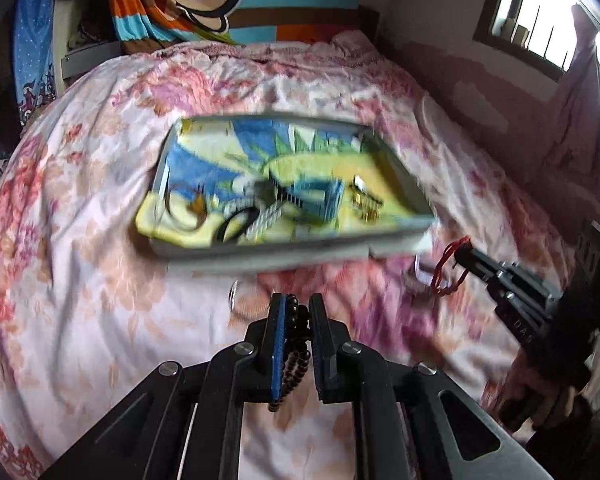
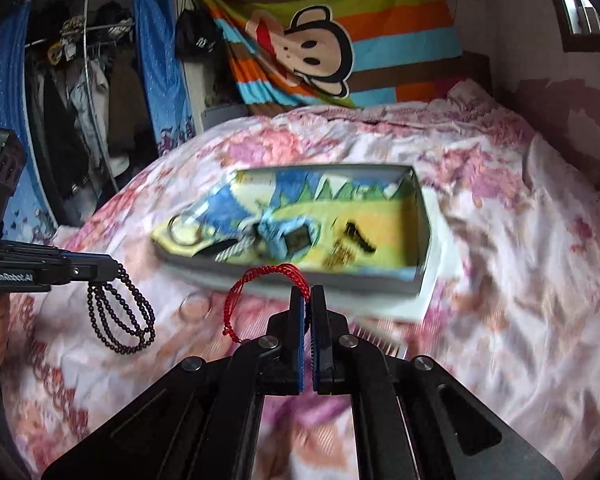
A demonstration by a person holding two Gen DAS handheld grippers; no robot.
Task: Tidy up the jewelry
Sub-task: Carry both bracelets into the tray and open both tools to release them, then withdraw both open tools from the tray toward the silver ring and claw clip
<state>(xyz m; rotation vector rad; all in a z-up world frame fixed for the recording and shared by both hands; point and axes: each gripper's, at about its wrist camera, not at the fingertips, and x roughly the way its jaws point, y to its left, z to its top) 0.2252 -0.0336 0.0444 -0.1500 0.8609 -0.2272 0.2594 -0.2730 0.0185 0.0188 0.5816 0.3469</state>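
Observation:
A shallow box (image 1: 396, 240) (image 2: 418, 216) with a blue, yellow and green picture inside lies on the flowered bed cover. It holds a blue watch (image 2: 284, 236), rings, a dark band and gold pieces (image 2: 342, 256). My left gripper (image 1: 298, 304) (image 2: 116, 270) is shut on a dark bead bracelet (image 1: 296, 332) (image 2: 120, 316), whose loops hang below the fingers, short of the box. To the right, my right gripper (image 2: 310, 292) (image 1: 458, 254) is shut on a red string bracelet (image 2: 256, 280) (image 1: 446, 272), held just before the box's near edge.
A clear ring (image 1: 240, 300) (image 2: 196, 306) lies on the bed cover (image 1: 100, 240) in front of the box. A striped cartoon-monkey cloth (image 2: 320, 48) hangs behind the bed, an open wardrobe (image 2: 80, 100) stands at left, and a window (image 1: 540, 12) at right. A hand (image 1: 540, 404) holds the right gripper.

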